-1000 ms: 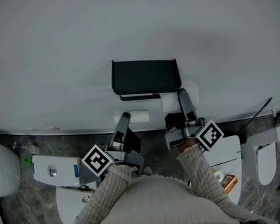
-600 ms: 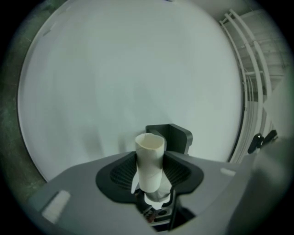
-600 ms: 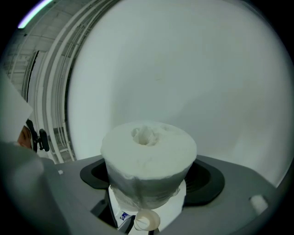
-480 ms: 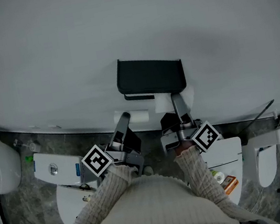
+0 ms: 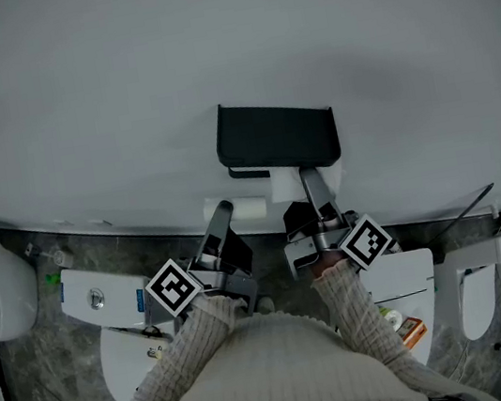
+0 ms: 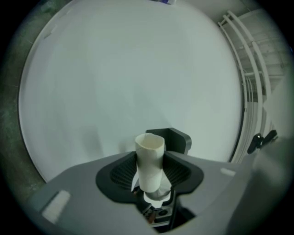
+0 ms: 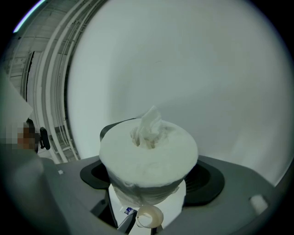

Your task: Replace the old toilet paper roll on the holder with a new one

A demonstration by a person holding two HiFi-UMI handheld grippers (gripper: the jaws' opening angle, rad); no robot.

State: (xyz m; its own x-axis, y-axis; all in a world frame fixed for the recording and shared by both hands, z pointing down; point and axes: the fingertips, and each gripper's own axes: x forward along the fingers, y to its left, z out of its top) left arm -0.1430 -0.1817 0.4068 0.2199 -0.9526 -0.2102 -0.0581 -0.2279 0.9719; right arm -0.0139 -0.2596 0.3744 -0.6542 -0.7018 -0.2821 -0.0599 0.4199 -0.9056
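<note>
L gripper (image 5: 223,214) clamps empty tube (image 6: 150,158), R gripper (image 5: 310,181) new roll (image 7: 148,156) by holder (image 5: 275,133)

Black holder (image 5: 276,135) fixed to the white wall. Pale, empty cardboard tube (image 6: 149,160) held below its left end. Full white roll (image 7: 149,158), tissue tuft in the core, just under its right half.

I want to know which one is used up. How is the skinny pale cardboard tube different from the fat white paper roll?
The skinny pale cardboard tube is bare and narrow; the fat white paper roll is thickly wound and wide. The tube's end is an open hole; the roll's middle has tissue poking out. The left gripper holds the tube; the right gripper holds the roll. Both are round and clamped.
</note>
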